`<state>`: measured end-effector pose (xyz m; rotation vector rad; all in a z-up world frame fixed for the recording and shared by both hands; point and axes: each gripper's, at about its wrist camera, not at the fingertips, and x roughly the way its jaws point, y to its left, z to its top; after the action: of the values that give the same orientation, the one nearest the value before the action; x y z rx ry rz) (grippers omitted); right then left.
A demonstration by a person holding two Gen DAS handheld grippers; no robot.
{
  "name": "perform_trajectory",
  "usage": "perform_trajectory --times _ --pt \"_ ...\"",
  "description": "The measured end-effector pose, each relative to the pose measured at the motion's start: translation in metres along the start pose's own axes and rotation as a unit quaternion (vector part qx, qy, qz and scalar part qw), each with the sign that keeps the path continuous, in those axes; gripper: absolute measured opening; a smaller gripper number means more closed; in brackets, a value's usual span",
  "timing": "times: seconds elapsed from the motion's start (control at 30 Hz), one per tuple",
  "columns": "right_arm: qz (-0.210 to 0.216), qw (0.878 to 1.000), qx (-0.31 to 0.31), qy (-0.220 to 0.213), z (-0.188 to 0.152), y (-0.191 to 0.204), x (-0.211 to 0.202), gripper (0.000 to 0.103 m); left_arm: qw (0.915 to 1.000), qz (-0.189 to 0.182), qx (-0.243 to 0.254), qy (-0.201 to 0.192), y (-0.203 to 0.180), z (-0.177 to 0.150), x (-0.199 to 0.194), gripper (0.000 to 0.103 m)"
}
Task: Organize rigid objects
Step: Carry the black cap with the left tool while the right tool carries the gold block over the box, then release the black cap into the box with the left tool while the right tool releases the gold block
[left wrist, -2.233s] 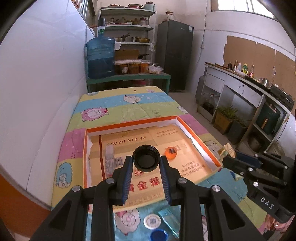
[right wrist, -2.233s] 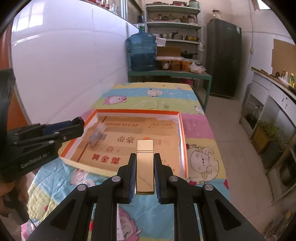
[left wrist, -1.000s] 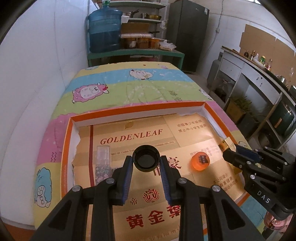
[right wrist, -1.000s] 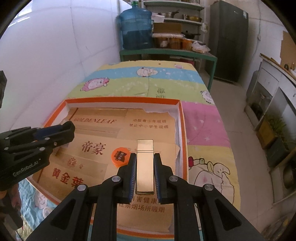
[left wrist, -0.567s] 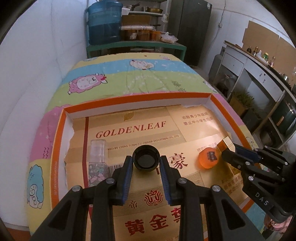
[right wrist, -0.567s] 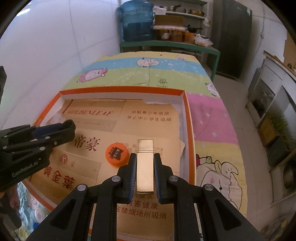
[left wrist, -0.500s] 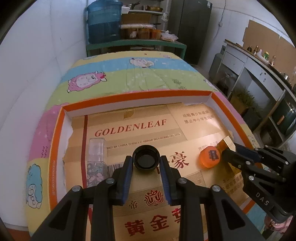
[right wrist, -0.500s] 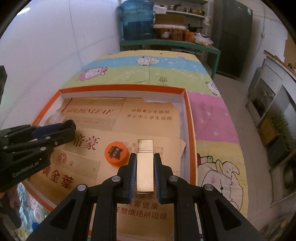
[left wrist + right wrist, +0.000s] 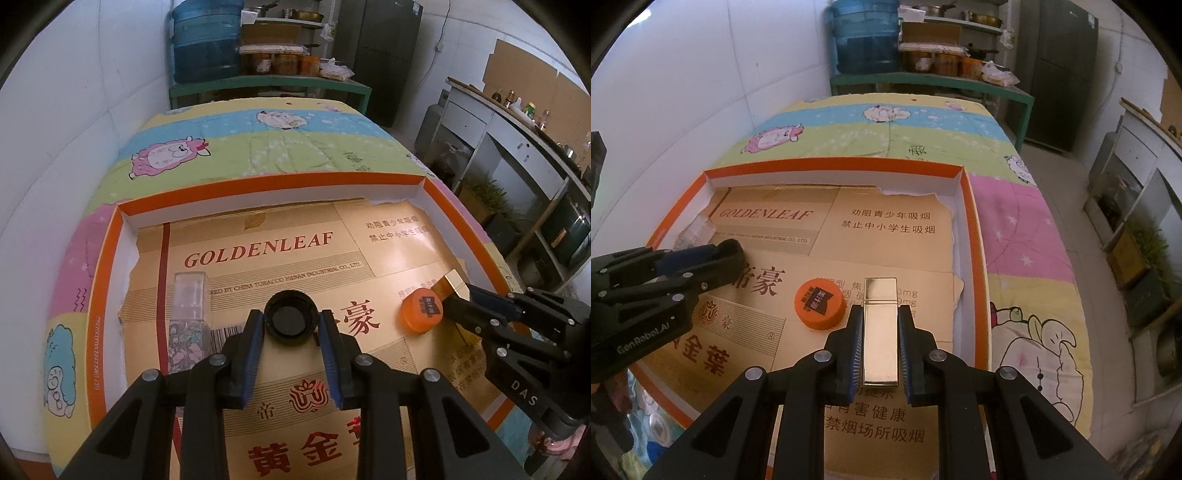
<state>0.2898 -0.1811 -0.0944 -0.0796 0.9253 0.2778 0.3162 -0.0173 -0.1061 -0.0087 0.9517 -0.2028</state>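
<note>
Both tongs have sunk nearer the orange tray [image 9: 110,258], left tongs [image 9: 291,325] clamping the black cap [image 9: 291,322], right tongs [image 9: 880,325] the gold lighter [image 9: 880,332].

right hand-held gripper [image 9: 880,330] clamps a gold lighter [image 9: 880,328] beside an orange cap [image 9: 820,303].

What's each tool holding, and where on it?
Left tool: black bottle cap, pinched across its rim. Right tool: gold lighter, gripped by its long sides, lower body.
</note>
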Motion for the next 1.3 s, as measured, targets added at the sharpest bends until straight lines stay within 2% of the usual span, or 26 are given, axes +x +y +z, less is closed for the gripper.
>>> perform_trajectory --times 0.13,0.2,0.27,0.3,0.9,1.3 --pt "-0.001 1.0 0.005 -0.005 -0.002 -0.001 -0.003 0.023 1.0 -0.008 -0.002 -0.004 0.001 -0.002 -0.004 0.033" --pt "-0.004 1.0 0.005 -0.01 -0.003 -0.002 -0.006 0.025 0.9999 -0.013 -0.001 -0.008 0.0 -0.004 -0.006 0.047" --pt "-0.007 1.0 0.005 -0.016 -0.005 -0.003 -0.01 0.031 0.9998 -0.017 0.002 -0.009 -0.001 -0.006 -0.008 0.057" --pt "-0.009 1.0 0.006 -0.019 -0.006 -0.003 -0.012 0.032 0.9997 -0.02 0.003 -0.011 -0.002 -0.007 -0.009 0.059" --pt "-0.012 0.999 0.011 -0.036 -0.028 0.003 -0.05 0.034 0.9989 -0.013 0.007 -0.045 -0.014 -0.03 -0.06 0.059" --pt "-0.002 0.998 0.001 -0.059 -0.042 0.029 -0.094 0.034 0.9968 0.001 -0.006 -0.08 -0.017 -0.051 -0.111 0.059"
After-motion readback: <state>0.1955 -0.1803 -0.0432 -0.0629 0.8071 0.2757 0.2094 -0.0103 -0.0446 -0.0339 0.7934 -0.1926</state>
